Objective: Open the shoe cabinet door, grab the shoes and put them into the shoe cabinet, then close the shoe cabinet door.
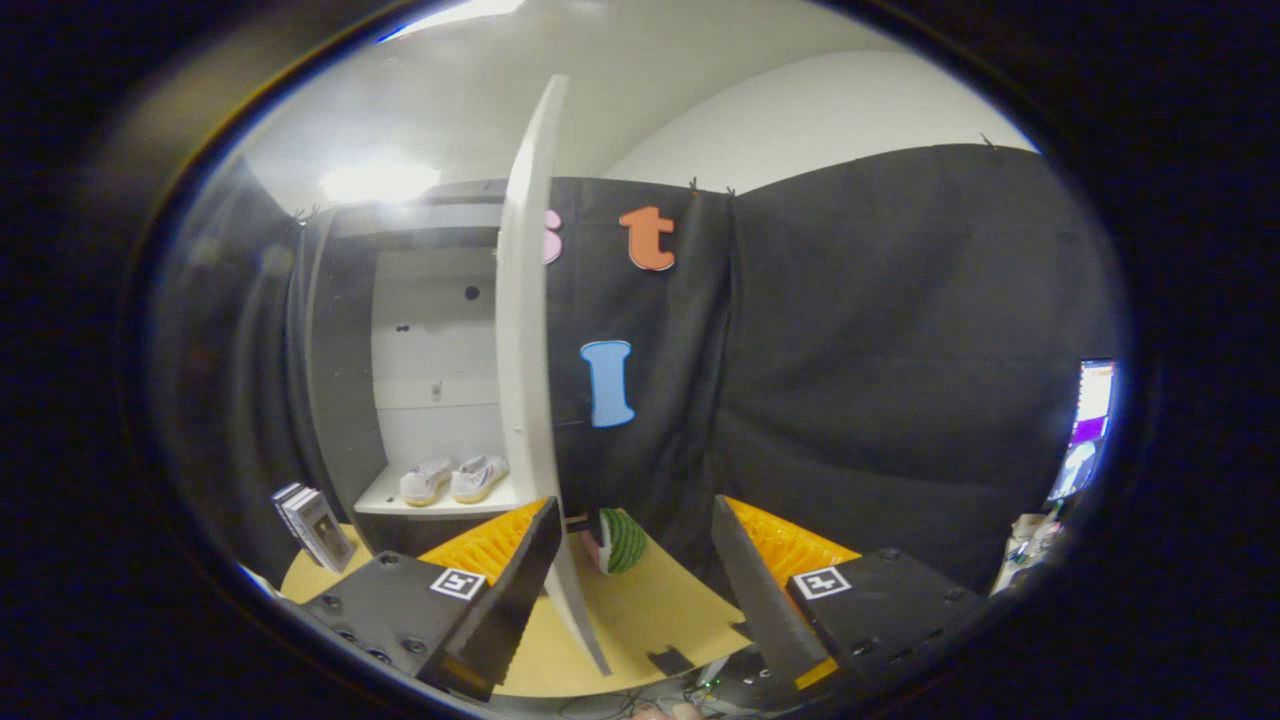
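Wide-open empty gripper (630, 590) before white door (525, 330) ajar, white shoes (455, 480) shelved inside.

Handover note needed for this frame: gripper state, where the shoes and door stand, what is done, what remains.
Gripper: open, holding nothing; the door's edge stands just ahead, between the fingers.
Shoes: pair side by side on the cabinet's bottom shelf.
Door: swung open, edge-on to the camera.
Done: door opened, shoes placed inside.
Left: push the door shut.
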`<state>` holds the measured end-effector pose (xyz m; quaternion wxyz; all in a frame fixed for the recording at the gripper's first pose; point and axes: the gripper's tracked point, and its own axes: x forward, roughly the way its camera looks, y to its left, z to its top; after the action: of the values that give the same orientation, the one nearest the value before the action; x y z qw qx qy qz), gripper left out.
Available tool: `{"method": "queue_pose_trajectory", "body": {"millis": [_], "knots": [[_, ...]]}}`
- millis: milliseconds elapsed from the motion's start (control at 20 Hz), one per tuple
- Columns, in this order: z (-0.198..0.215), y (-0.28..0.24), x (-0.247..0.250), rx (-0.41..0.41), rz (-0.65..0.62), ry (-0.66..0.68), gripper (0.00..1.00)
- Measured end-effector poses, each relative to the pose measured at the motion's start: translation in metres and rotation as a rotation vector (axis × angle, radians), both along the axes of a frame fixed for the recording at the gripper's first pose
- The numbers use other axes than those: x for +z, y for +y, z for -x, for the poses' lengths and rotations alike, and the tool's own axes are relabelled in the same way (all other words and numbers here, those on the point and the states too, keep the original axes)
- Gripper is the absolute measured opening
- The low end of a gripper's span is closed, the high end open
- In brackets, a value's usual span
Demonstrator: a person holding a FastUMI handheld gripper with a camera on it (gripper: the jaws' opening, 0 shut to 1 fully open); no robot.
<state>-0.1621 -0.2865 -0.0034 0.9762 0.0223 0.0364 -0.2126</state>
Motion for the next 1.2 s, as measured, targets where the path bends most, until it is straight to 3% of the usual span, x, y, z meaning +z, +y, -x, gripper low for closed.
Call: {"method": "queue_pose_trajectory", "body": {"millis": [150,350,650,850,1200], "knots": [[-0.028,-0.043,0.000,0.049,-0.007,-0.006,0.95],[-0.088,-0.075,-0.006,0.180,-0.052,-0.017,0.95],[-0.167,-0.053,-0.028,0.366,-0.104,0.014,0.94],[-0.179,-0.035,-0.031,0.431,-0.084,0.020,0.94],[-0.181,-0.019,-0.029,0.451,-0.065,0.016,0.91]]}}
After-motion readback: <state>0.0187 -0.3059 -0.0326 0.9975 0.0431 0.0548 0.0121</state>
